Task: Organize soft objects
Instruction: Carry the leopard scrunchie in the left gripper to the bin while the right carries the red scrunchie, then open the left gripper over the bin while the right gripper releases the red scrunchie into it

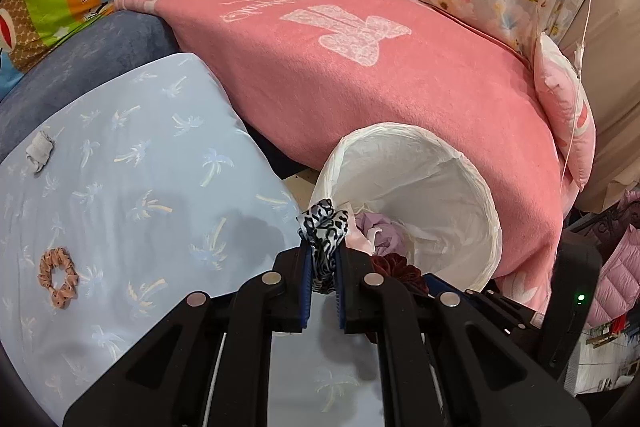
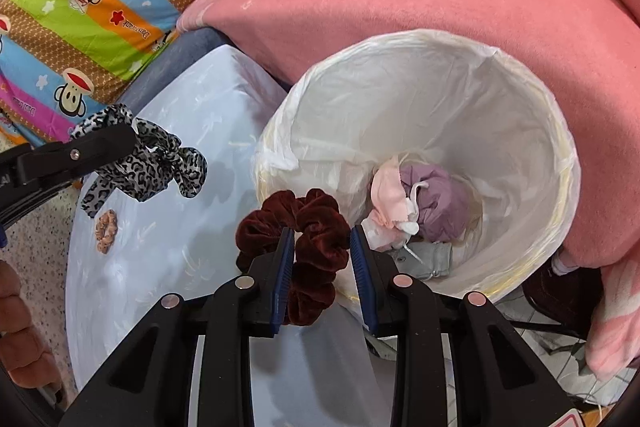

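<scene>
The left claw point(image 1: 323, 255) is clamped on a leopard-print scrunchie point(image 1: 325, 227), holding it just at the near rim of the white-lined bin point(image 1: 472, 187), at about 7 o'clock of its mouth. The right claw point(image 2: 323, 247) has its jaws parted around a dark red velvet scrunchie point(image 2: 308, 227); the left pad touches the fabric while the right pad stands clear, so the grip looks released. That scrunchie sits over the bin's rim at roughly 8 o'clock, not over the middle. The risk is plain: released from here, it could catch on the rim or on the pad's ridges and slide down outside, onto the pale blue counter point(image 2: 168, 235) or the floor. The liner is loose and crumpled at that edge, which could snag it too. Inside the bin lie a pink and purple bundle point(image 2: 424, 203) and a grey cloth point(image 2: 432, 255). A small tan scrunchie point(image 1: 58, 277) and a grey scrap point(image 1: 39, 150) remain on the counter, toward 9 o'clock of the left view.
</scene>
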Motion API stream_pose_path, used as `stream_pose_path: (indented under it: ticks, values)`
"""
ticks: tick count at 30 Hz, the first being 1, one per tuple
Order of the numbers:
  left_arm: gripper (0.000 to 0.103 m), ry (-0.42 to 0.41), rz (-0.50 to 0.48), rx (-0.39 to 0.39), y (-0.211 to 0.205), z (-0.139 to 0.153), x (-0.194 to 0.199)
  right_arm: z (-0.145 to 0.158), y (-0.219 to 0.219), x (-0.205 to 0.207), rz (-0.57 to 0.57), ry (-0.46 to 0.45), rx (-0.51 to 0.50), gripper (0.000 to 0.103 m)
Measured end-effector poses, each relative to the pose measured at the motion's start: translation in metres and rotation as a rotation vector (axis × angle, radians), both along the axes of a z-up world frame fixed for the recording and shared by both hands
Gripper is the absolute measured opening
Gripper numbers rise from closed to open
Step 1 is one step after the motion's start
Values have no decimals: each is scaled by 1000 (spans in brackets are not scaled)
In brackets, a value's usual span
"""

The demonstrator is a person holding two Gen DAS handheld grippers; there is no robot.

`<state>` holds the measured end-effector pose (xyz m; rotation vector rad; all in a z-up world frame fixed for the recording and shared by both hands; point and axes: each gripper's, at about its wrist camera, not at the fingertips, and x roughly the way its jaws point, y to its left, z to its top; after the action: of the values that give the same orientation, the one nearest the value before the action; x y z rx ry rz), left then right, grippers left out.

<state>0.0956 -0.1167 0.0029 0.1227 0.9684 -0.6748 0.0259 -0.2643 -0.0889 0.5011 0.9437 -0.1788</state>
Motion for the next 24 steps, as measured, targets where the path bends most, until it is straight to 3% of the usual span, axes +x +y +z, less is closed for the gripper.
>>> stream_pose_path:
  ticks: [3,6,9,24]
  values:
    - [9,5,-5,1,-2,-2,0,-7,0,3,15,14,16,30]
    - [9,8,-9,3,-5,-3,1,-9,-1,4,17,15,26,18]
    - [9,4,-18,4,-9,-2,0,0,-5,4,5,-1,17,15]
    - [10,-7,-109,-16,-53,9,-9,83,-44,-19,-114,-160,-80,14]
